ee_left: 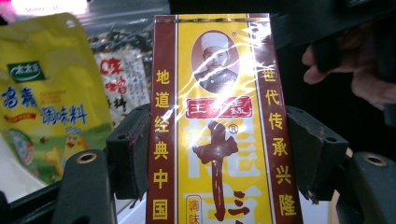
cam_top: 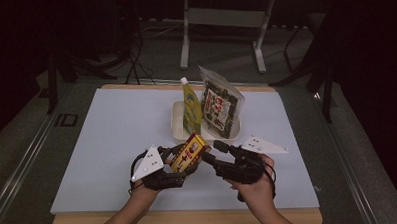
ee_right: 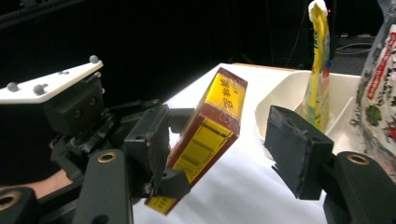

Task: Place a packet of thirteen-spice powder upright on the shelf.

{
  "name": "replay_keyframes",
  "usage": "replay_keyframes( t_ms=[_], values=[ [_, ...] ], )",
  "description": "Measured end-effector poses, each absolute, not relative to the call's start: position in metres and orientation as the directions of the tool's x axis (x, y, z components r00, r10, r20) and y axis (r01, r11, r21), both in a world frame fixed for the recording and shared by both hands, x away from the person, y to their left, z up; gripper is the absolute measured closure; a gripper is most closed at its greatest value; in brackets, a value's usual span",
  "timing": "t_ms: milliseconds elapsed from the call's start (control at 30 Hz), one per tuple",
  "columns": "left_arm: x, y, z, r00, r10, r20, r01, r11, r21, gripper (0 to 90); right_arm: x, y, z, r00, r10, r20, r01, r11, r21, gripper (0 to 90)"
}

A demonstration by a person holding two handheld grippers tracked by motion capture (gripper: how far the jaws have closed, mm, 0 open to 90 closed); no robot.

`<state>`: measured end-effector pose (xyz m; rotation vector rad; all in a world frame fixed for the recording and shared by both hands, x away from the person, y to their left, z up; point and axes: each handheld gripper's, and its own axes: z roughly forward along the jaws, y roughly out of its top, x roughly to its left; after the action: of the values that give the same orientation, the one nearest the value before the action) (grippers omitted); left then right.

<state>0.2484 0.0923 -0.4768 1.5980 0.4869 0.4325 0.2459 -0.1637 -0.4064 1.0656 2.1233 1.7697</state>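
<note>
- Centre of the high view: a red-and-yellow seasoning box (cam_top: pixel 188 152) hangs above the table, clamped across its narrow sides by the left gripper (cam_top: pixel 180 161).
- Probably light, stiff card with slippery film; the flat sides suit gripping.
- Right gripper (cam_top: pixel 210 152) gapes open beside it.
- Behind, a white tray (cam_top: pixel 177 124) holds two pouches on a white mat (cam_top: pixel 112 145) in a dark room.

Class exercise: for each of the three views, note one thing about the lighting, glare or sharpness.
High view: the room is dark around the lit white table. Left gripper view: white glare streaks the glossy box, and the yellow pouch looks soft. Right gripper view: black backdrop, and the near jaws look slightly blurred.
</note>
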Motion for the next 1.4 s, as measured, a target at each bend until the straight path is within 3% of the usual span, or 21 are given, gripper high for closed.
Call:
replay_keyframes(
  t_ms=[300,533,633,933,1167,1400],
  values=[
    [0.246,0.092,-0.478,0.828,0.559,0.032,-0.014,-0.036,0.999,32.0,0.249,-0.156,-0.405,-0.706,0.594,0.385,0.467,-0.019,0.884,59.6],
    [0.246,0.091,-0.479,0.81,0.584,0.049,-0.025,-0.049,0.998,31.6,0.253,-0.155,-0.404,-0.66,0.564,0.496,0.557,-0.077,0.827,66.0],
    [0.245,0.09,-0.479,0.8,0.596,0.066,-0.032,-0.068,0.997,31.5,0.252,-0.154,-0.404,-0.656,0.57,0.495,0.556,-0.077,0.827,67.2],
    [0.244,0.088,-0.477,0.768,0.635,0.082,-0.021,-0.102,0.995,28.6,0.248,-0.143,-0.401,-0.672,0.624,0.399,0.49,-0.03,0.871,68.1],
    [0.25,0.094,-0.475,0.738,0.674,-0.033,0.121,-0.085,0.989,7.3,0.239,-0.127,-0.398,-0.7,0.684,0.204,0.35,0.08,0.933,68.1],
    [0.25,0.109,-0.48,0.703,0.709,-0.056,0.154,-0.075,0.985,2.6,0.248,-0.118,-0.396,-0.668,0.727,0.161,0.316,0.082,0.945,68.1]
  ],
)
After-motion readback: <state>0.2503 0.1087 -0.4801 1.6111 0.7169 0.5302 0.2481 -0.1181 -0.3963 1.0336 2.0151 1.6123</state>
